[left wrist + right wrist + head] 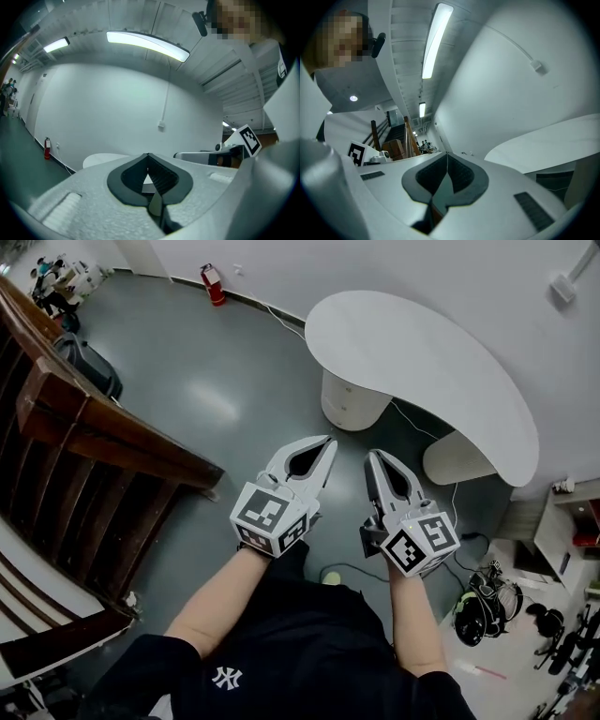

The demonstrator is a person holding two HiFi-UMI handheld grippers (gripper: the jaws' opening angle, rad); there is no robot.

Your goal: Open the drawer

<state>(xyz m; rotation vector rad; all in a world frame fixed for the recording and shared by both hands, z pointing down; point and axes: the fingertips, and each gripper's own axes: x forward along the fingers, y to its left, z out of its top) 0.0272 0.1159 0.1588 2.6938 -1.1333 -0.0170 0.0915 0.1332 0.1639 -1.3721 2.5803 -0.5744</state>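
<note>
You are holding the left tongs (327, 442) and the right tongs (373, 457) side by side, both pressed together on nothing, pointing toward the white bench (422, 362), whose rounded drawer pedestal (354, 401) is standing just beyond their tips.

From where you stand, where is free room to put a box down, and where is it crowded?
The white table looks bare all over. The grey floor is open between the wooden railing and the table. It is crowded at the lower right: cables and dark gear lie on the floor beside the shelf.
</note>
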